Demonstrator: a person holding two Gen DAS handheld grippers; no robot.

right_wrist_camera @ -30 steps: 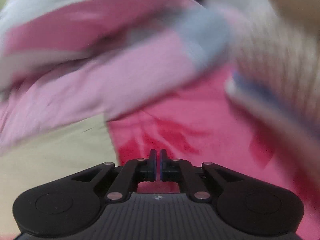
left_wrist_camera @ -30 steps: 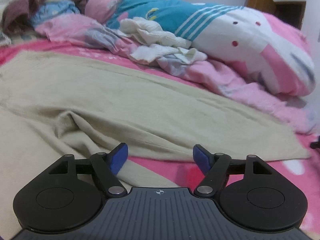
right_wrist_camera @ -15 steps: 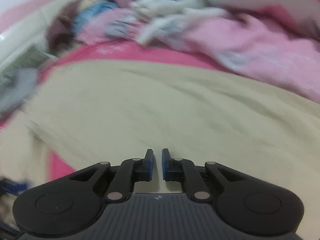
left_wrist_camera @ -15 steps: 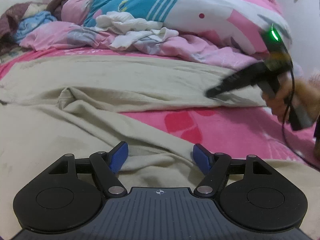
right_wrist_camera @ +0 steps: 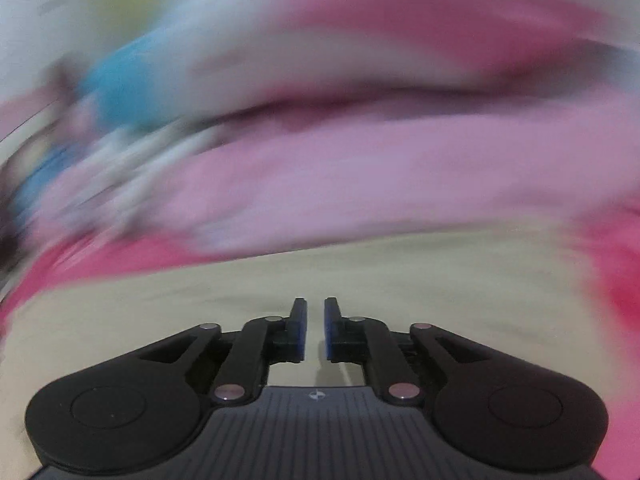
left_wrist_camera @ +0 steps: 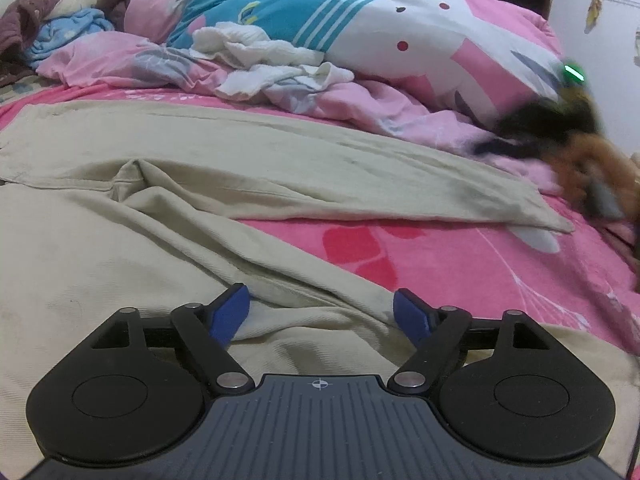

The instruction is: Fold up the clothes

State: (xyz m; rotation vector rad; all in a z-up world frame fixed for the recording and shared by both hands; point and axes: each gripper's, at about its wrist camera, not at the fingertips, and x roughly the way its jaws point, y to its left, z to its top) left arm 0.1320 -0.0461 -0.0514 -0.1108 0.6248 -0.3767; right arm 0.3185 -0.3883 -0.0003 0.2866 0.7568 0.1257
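Beige trousers (left_wrist_camera: 280, 168) lie spread across the pink bed sheet (left_wrist_camera: 460, 264), one leg stretching to the right and a rumpled fold near me. My left gripper (left_wrist_camera: 321, 312) hovers low over that fold, its jaws opening wide; the cloth lies beneath the blue pads and is not pinched. In the left wrist view my right gripper (left_wrist_camera: 520, 136) is a dark blur held by a hand (left_wrist_camera: 592, 176) at the far end of the trouser leg. The right gripper (right_wrist_camera: 315, 320) has a narrow gap and its jaws are opening, with nothing between them, above the beige cloth (right_wrist_camera: 280, 292).
A bulky pink, white and teal duvet (left_wrist_camera: 400, 40) is piled along the far side of the bed. A crumpled white garment (left_wrist_camera: 256, 52) rests on it. More bedding in brown and light blue sits at the far left (left_wrist_camera: 60, 24). The right wrist view is heavily motion-blurred.
The right gripper swept to the right, from above the trouser leg towards its far end, and its shut jaws parted slightly. The left gripper's jaws spread a little wider over the fold.
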